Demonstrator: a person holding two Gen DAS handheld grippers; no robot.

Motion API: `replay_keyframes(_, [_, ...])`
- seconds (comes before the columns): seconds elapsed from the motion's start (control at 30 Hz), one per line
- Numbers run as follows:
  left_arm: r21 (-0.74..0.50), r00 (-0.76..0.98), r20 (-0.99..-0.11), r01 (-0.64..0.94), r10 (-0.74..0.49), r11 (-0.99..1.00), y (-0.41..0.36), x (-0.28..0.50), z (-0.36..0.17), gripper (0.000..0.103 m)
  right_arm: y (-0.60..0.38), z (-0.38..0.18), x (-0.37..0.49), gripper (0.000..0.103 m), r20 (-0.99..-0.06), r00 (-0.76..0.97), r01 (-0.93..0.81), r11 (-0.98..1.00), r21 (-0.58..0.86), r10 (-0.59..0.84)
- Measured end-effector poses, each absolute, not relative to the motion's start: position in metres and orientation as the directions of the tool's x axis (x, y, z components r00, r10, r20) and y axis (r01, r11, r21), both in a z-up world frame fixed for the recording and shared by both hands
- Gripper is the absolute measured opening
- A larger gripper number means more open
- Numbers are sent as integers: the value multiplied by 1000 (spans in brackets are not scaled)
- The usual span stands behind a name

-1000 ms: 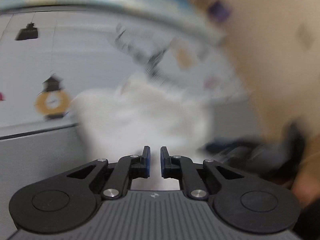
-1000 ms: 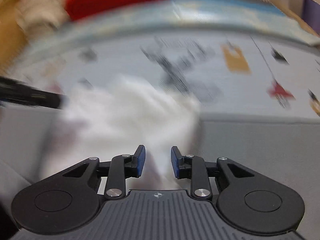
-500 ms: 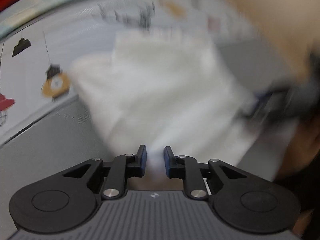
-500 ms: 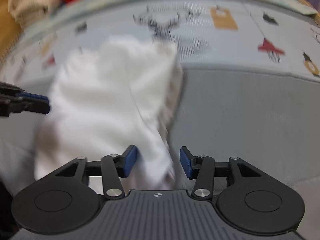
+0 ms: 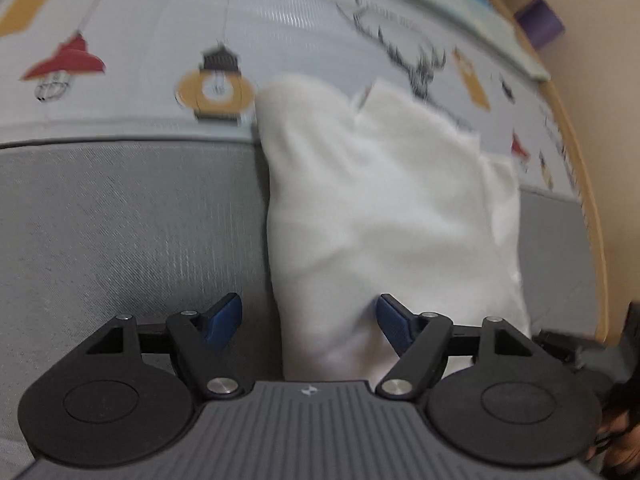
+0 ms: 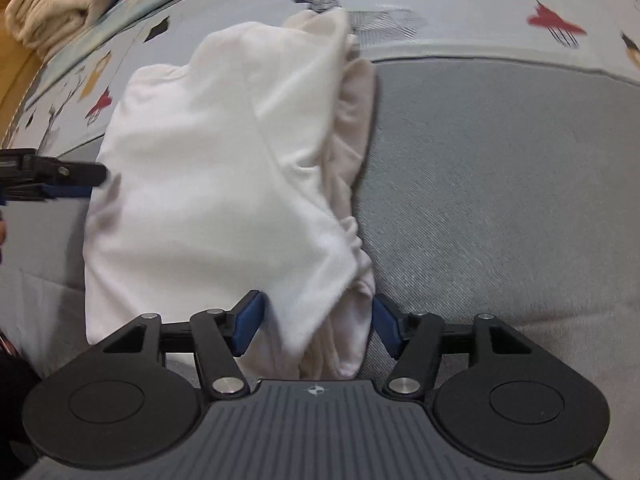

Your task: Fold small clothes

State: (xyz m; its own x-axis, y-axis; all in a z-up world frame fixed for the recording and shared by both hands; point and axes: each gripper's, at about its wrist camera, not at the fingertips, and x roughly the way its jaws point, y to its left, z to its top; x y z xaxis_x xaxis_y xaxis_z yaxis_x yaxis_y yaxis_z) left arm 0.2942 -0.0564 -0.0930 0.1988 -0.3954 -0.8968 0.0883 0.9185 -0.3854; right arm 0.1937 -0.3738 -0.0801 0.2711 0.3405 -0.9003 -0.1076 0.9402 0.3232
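A small white garment point(image 5: 384, 216) lies folded on the grey part of a cloth-covered surface; it also shows in the right wrist view point(image 6: 224, 168). My left gripper point(image 5: 310, 322) is open, its jaws spread around the garment's near left edge. My right gripper point(image 6: 316, 326) is open too, jaws spread around the near right corner, where bunched layers point(image 6: 352, 148) stick out. The left gripper's fingers point(image 6: 60, 180) show at the left edge of the right wrist view, beside the garment.
The surface has a grey part point(image 6: 500, 200) near me and a pale printed part with lanterns and deer point(image 5: 216, 84) beyond. Folded cream and red clothes point(image 6: 52, 4) sit at the far left. A wooden edge point(image 5: 580, 160) runs along the right.
Both grippers have opened and let go of the garment, which was held up and moving. It now lies flat and folded on the surface.
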Motion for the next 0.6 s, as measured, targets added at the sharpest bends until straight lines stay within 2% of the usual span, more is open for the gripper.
replay_keyframes(0.03, [-372,201,-899,120,-390,920,-59,296,-95,75,-374,-79,194,51,-897,269,-105,937,334,350])
replay_keyframes(0.07, [-346,221,-900,163,-376,924,-63,295,-91,67,-374,-79,196,42,-893,268,-95,933,348,361])
replay_keyframes(0.1, [-329,250,-892,210,-376,921,-67,296,-85,52,-374,-79,197,37,-890,267,-87,930,358,368])
replay_keyframes(0.13, [-317,268,-887,240,-376,918,-69,295,-81,49,-372,-78,199,27,-887,267,-86,926,367,376])
replay_keyframes(0.17, [-303,285,-884,253,-370,919,-70,296,-78,41,-367,-76,200,24,-887,272,-98,927,362,374])
replay_keyframes(0.2, [-280,304,-885,258,-352,925,-67,296,-75,34,-360,-74,201,23,-889,279,-119,931,344,364])
replay_keyframes(0.33, [-215,340,-898,211,-278,953,-44,305,-65,26,-343,-66,211,18,-867,302,-125,918,376,396])
replay_keyframes(0.47, [-139,417,-888,155,-193,978,-11,311,-43,8,-315,-51,228,17,-815,348,-162,886,434,463])
replay_keyframes(0.6, [-134,413,-897,81,-156,988,29,316,-37,8,-272,-45,248,16,-783,361,-213,862,460,507])
